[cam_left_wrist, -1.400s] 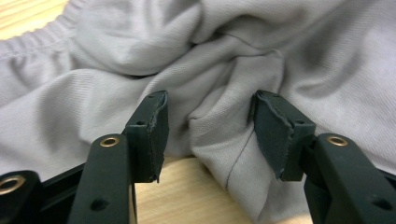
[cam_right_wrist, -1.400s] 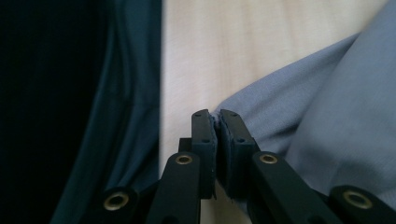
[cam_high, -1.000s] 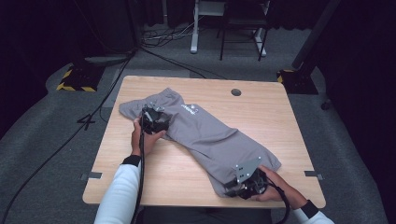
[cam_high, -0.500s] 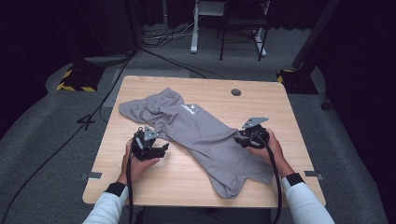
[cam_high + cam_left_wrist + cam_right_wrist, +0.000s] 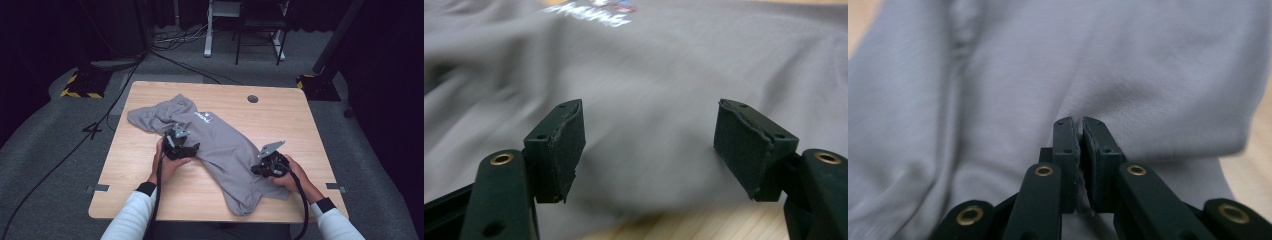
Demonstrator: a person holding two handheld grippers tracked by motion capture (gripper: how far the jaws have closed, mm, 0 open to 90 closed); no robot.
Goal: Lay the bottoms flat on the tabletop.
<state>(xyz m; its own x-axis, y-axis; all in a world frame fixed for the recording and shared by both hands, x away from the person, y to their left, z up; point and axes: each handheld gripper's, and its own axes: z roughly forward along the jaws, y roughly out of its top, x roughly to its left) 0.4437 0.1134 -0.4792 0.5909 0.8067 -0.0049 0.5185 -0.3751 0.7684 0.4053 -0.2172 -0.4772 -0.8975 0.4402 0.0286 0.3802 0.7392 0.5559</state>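
Grey shirt (image 5: 220,150) lies spread slantwise across the middle of the wooden table (image 5: 280,115), one end toward the far left corner, the other bunched near the front edge. It carries a small printed logo (image 5: 202,117) in white with touches of red and blue; in my left gripper view the print (image 5: 594,12) sits at the far edge of the cloth, too blurred for me to read any word or brand.

My left gripper (image 5: 181,147) rests at the shirt's near-left edge, and its jaws have just been opening: they stand spread wide, the pads (image 5: 566,145) clear of the fabric, with grey cloth lying beyond and below them and a strip of bare table at the near edge.

My right gripper (image 5: 269,165) is at the right side of the shirt's near end. Its jaws have just been closing and are now pressed together, pinching a raised fold of the grey cloth (image 5: 1068,90) between the pads (image 5: 1067,150); the fabric puckers toward the tips.
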